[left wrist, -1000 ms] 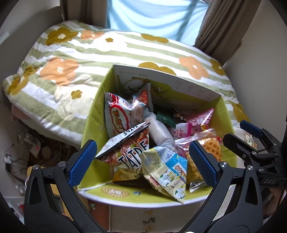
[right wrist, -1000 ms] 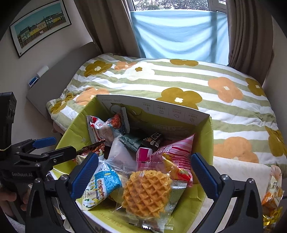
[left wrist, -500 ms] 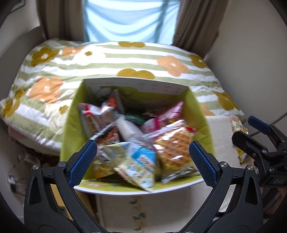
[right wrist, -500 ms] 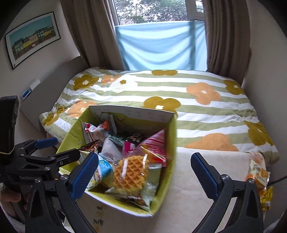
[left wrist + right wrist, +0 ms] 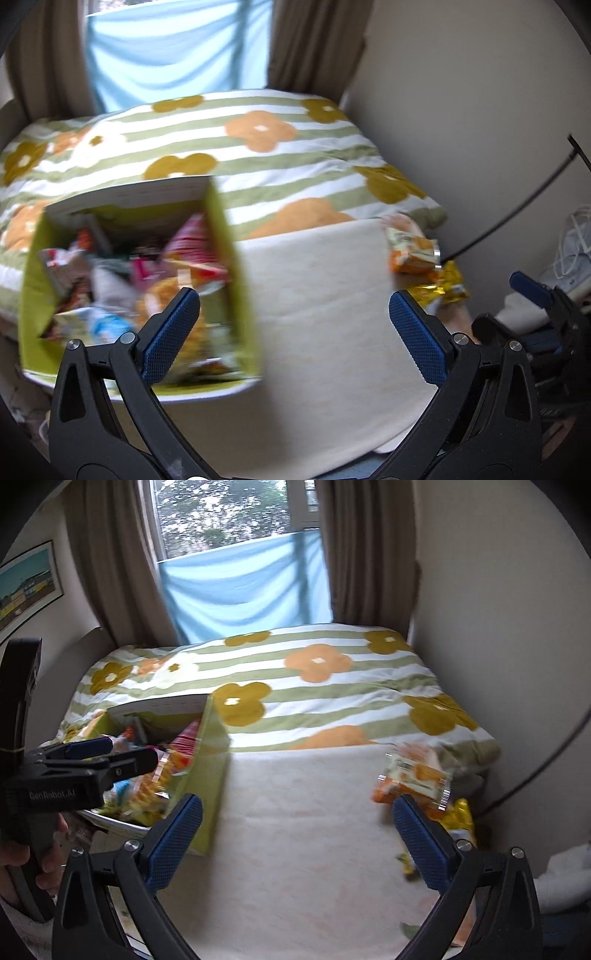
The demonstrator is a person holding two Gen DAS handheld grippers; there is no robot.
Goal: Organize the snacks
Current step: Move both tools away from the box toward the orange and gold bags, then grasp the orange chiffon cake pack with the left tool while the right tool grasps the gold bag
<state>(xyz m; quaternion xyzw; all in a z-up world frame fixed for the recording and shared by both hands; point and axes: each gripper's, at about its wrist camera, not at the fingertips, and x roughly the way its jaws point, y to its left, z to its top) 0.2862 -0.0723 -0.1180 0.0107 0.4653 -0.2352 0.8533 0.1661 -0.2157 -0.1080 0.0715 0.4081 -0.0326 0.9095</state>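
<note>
A green cardboard box point(image 5: 225, 236) full of snack packets point(image 5: 110, 288) stands at the left of a cream-covered table point(image 5: 325, 314); it also shows in the right wrist view point(image 5: 207, 760). An orange-and-white snack packet point(image 5: 410, 247) and a gold packet point(image 5: 443, 288) lie at the table's right edge, and both show in the right wrist view, the orange one point(image 5: 417, 775) and the gold one point(image 5: 460, 816). My left gripper point(image 5: 293, 332) is open and empty over the table. My right gripper point(image 5: 297, 838) is open and empty, near the orange packet.
A bed with a green-striped flower quilt point(image 5: 295, 686) lies behind the table. A wall point(image 5: 498, 627) closes the right side, with a black cable point(image 5: 517, 218) along it. White cloth point(image 5: 576, 251) lies at the far right. The left gripper shows at left in the right wrist view point(image 5: 99, 755).
Both grippers have swung right, away from the box, toward the loose packets at the table's right edge. Both stay open and empty.
</note>
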